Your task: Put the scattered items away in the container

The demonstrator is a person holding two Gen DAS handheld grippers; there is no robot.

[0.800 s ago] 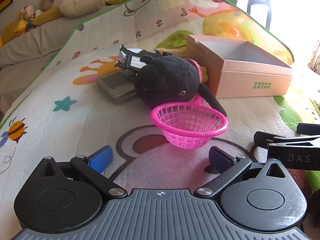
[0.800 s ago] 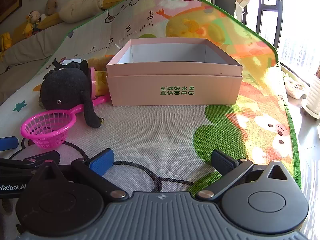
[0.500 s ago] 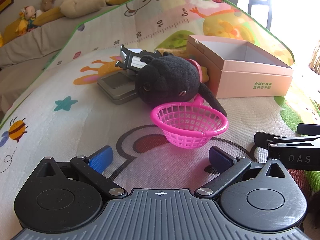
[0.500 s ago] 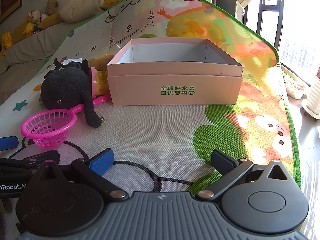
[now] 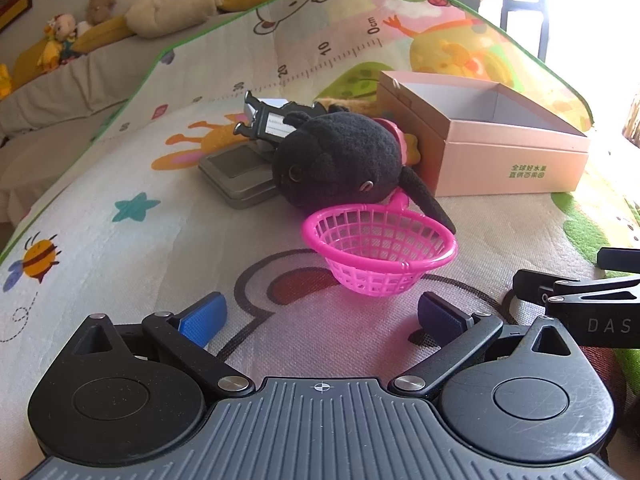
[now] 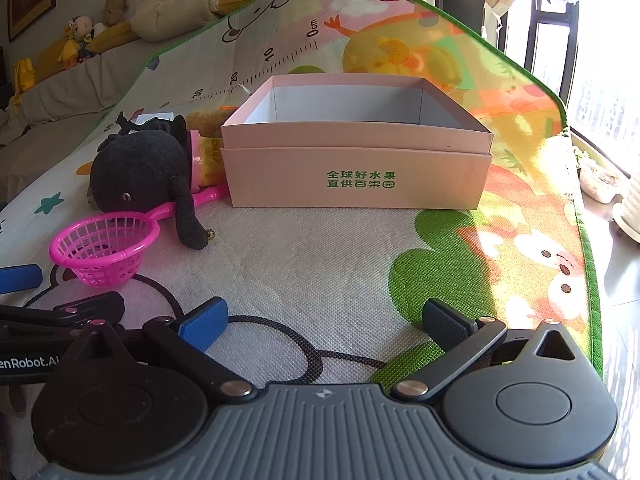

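A pink cardboard box (image 6: 356,172) (image 5: 504,160) stands open and empty on the play mat. Left of it lies a black plush toy (image 5: 340,164) (image 6: 140,172), its arm draped over the handle of a pink plastic scoop net (image 5: 380,252) (image 6: 102,246). Behind the plush lie a grey flat tin (image 5: 236,176) and a black-and-white clip (image 5: 266,122). A yellow toy with a pink rim (image 6: 204,156) is wedged between plush and box. My left gripper (image 5: 320,320) is open, just short of the net. My right gripper (image 6: 324,320) is open over bare mat in front of the box.
The colourful play mat (image 6: 480,248) curls up at the back against a sofa with stuffed toys (image 5: 96,16). A black cord (image 6: 304,344) loops on the mat under my right gripper. Bare floor and a window lie beyond the mat's right edge (image 6: 600,280).
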